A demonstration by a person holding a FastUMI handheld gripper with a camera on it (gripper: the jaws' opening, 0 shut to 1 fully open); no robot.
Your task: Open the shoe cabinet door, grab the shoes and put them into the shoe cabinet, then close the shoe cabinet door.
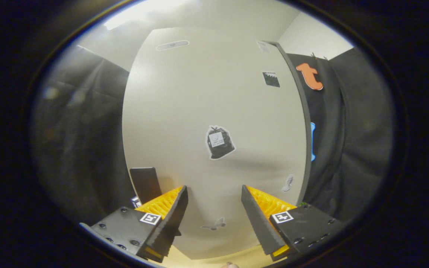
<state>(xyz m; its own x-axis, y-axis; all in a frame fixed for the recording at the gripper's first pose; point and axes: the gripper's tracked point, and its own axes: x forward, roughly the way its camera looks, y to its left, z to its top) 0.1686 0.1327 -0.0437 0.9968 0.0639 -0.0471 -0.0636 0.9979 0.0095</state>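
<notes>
**Gripper faces the shoe cabinet door, nothing yet in its grasp**

A tall, pale shoe cabinet door (214,123) stands straight ahead, with black booth cloth (348,149) hanging to either side of it. The door's flat face carries several small stickers, the largest a dark bag-shaped one (219,142) near the middle. A dark flat tab (145,184), possibly the handle, sits low beside the door's left edge, just beyond the left finger. Whether the door is shut or already swung open cannot be told for certain. No shoes can be seen.

The gripper (214,212) has its two fingers spread wide apart, holding nothing, with the door's lower face showing between them.

Judging from this, the work is at a door step, likely the opening. The next move would call for steering the fingers left toward the dark tab and closing on it.
</notes>
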